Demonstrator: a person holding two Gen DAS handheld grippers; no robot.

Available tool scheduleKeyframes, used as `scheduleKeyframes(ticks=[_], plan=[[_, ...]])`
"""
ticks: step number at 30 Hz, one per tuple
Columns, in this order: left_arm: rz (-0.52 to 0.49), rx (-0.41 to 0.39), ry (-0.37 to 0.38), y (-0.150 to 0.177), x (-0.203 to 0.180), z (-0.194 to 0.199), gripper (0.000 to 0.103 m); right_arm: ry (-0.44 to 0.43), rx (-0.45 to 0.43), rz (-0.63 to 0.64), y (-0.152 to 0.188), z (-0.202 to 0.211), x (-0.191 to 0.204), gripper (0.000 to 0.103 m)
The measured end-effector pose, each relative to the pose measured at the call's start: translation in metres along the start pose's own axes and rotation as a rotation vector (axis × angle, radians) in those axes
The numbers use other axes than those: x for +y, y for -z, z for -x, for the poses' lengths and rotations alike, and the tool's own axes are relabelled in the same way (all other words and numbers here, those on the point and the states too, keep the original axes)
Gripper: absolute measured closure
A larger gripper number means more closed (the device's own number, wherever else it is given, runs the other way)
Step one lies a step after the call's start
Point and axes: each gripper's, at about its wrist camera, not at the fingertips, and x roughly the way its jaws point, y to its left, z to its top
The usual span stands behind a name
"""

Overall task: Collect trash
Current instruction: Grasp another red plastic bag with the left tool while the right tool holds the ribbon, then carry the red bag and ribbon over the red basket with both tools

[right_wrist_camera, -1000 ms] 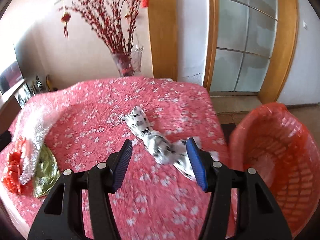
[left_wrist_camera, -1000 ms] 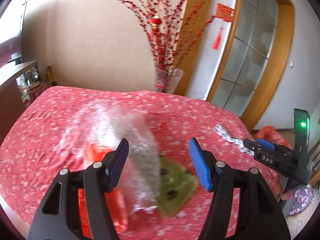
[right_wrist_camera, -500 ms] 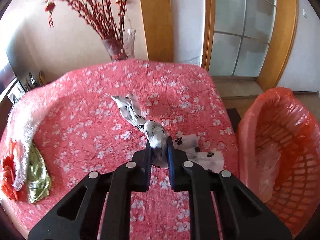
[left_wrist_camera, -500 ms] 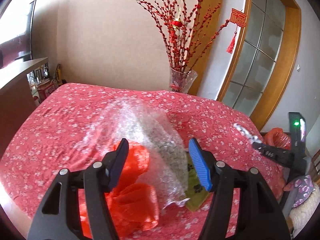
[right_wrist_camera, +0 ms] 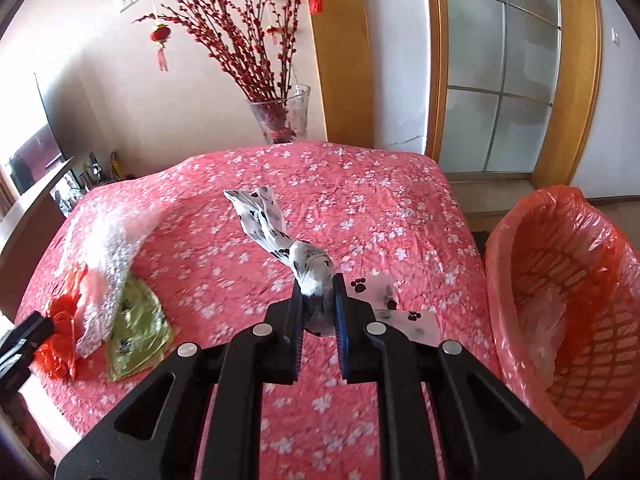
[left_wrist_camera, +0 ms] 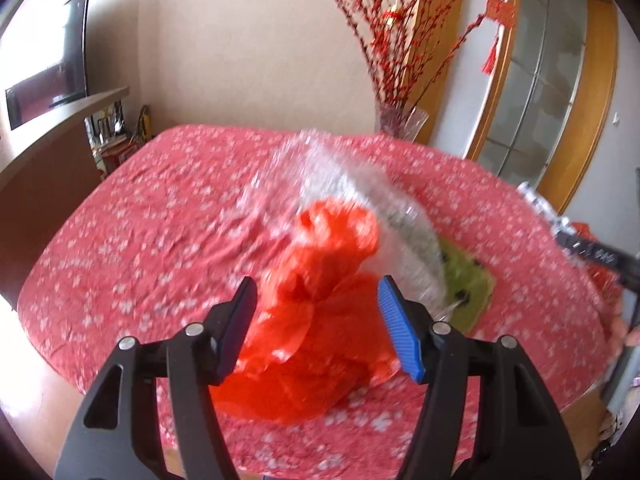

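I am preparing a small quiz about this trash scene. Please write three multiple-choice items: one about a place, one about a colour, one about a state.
1. Where does the lined basket stand?
A. in the middle of the table
B. beside the table's right edge
C. under the vase

2. What colour is the bag between the left gripper's fingers?
A. orange-red
B. blue
C. black

3. How is the right gripper?
A. open over the bubble wrap
B. open, empty
C. shut on the paw-print bag

Answers: 1 B, it sits off the red tablecloth. 2 A, the orange-red bag lies there. 3 C, the pads pinch it.
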Motion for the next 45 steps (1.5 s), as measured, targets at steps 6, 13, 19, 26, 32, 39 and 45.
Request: scheduleKeyframes(ticks=[6, 13, 19, 26, 32, 39, 45], plan=[[0.011, 0.074, -0.025, 0.013, 0.005, -0.018, 0.041, -0.006, -0.011, 0.001, 0.006, 0.013, -0.001, 0.089], [0.071, 0.060, 0.030, 0.012, 0.014, -0.009, 0.085, -0.006, -0.033, -0.004, 0.005, 0.024, -0.004, 0.089], [0.072, -0.007, 0.073, -0.005, 0.006, 0.016, 0.086, -0.010, -0.056, -0.015, 0.005, 0.034, -0.009, 0.089], [0.002, -0.070, 0.163, -0.040, -0.043, 0.033, 0.086, -0.008, -0.093, -0.044, 0.004, 0.051, -0.025, 0.089], [-0.090, -0.069, 0.280, -0.059, -0.109, 0.031, 0.086, 0.015, -0.135, -0.101, 0.005, 0.072, -0.052, 0.089], [-0.156, -0.044, 0.385, -0.067, -0.177, 0.024, 0.086, 0.063, -0.195, -0.191, 0.007, 0.100, -0.089, 0.089], [-0.211, -0.002, 0.492, -0.060, -0.238, 0.017, 0.086, 0.115, -0.259, -0.329, 0.012, 0.125, -0.133, 0.089]])
